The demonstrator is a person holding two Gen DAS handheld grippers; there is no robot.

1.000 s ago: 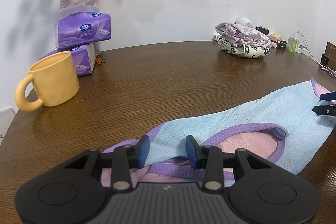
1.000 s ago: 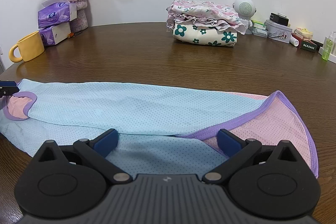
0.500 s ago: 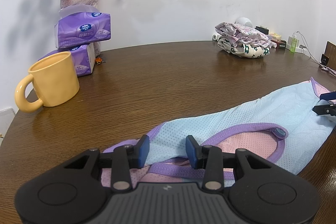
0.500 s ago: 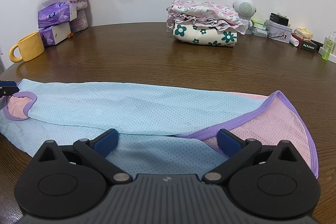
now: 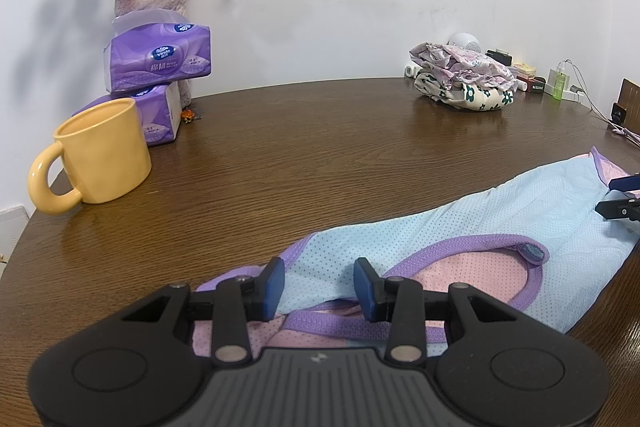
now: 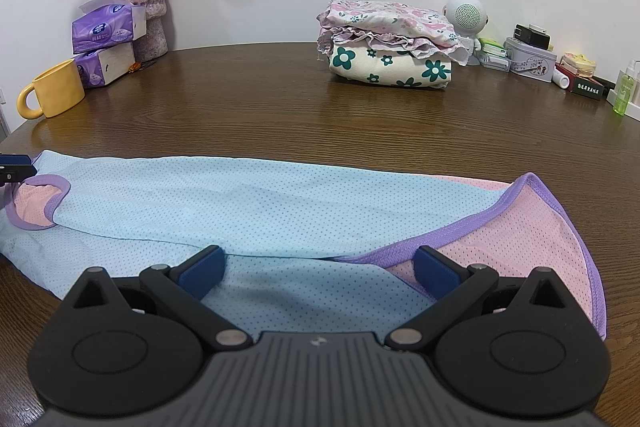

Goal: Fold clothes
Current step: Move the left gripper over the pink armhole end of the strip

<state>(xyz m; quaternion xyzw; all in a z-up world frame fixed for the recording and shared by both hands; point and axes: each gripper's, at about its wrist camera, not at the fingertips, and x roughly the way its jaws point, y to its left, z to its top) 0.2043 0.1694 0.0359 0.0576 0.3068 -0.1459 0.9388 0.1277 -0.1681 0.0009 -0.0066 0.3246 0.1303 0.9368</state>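
both wrist views look low across the table [image 5: 320, 155], sharing its far edge.

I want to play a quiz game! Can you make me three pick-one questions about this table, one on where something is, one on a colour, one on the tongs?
1. Where is the folded flowery pile?
A. On the far side of the table
B. Inside the mug
C. Under the blue top

2. What colour is the mug?
A. Green
B. Yellow
C. Black

3. How are the right tongs?
A. Clamped on the mug
B. Shut tight
C. Open above the blue top

Answers: 1 A, it sits near the wall; 2 B, plainly yellow; 3 C, wide gap.
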